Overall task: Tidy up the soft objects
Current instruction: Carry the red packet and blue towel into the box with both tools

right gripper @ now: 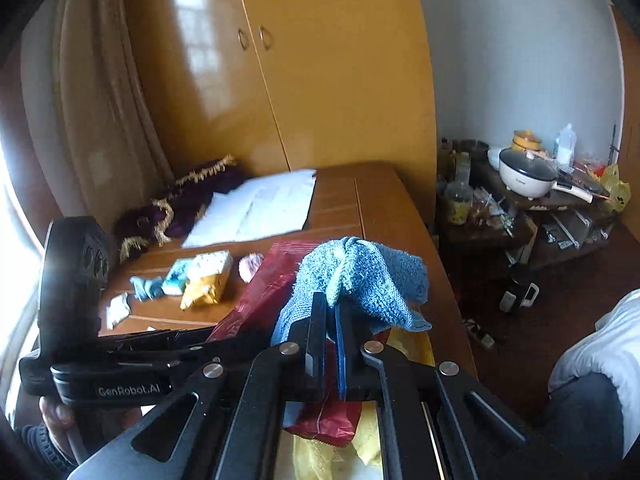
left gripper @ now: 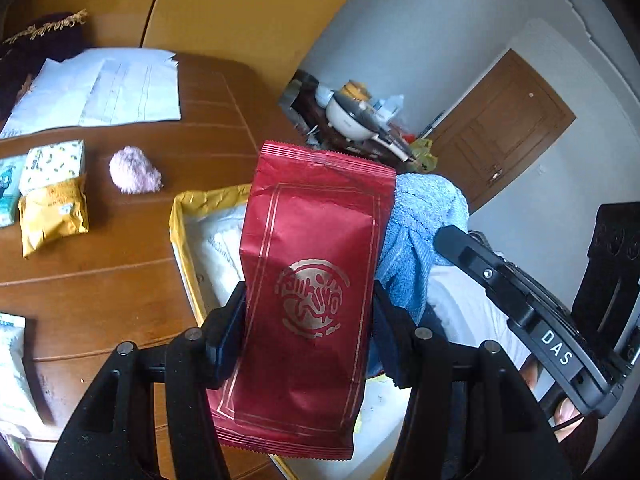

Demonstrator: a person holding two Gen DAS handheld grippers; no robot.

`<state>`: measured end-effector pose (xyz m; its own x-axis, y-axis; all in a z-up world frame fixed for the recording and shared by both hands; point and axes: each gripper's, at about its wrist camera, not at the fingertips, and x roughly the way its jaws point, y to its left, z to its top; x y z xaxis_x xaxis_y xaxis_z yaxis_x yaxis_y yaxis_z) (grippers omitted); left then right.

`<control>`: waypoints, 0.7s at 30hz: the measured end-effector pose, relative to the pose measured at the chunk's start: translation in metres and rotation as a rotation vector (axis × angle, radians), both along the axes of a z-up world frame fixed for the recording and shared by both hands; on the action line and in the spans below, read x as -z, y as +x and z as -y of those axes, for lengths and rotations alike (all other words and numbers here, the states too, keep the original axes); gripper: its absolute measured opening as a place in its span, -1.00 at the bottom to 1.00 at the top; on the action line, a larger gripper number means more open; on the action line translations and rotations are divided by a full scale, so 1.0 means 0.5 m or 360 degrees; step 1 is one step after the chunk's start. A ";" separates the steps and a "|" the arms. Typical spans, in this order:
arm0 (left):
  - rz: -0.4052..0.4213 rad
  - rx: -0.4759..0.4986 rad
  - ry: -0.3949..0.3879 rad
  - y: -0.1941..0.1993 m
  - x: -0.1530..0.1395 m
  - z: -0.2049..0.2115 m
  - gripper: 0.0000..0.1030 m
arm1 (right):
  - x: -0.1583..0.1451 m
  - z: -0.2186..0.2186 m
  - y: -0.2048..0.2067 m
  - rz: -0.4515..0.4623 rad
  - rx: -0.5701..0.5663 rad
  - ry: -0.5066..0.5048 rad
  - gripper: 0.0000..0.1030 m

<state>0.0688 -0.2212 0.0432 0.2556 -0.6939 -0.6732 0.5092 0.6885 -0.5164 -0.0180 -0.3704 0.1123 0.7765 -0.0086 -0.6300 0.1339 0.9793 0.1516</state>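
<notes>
Gripping a red foil packet across its width, the left tongs hold it long axis pointing away. Just right of them, the right tongs are clenched on a blue cloth. Both loads hang directly above the yellow-rimmed box on the table; lowering looks next.

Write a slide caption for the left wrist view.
Left claw holds a red foil packet above a yellow-lined box; right claw carries a blue towel.
</notes>
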 end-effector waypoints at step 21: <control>-0.0085 -0.0069 0.0082 0.014 0.019 0.041 0.10 | 0.144 0.011 0.067 -0.0328 -0.0001 -0.0032 -0.82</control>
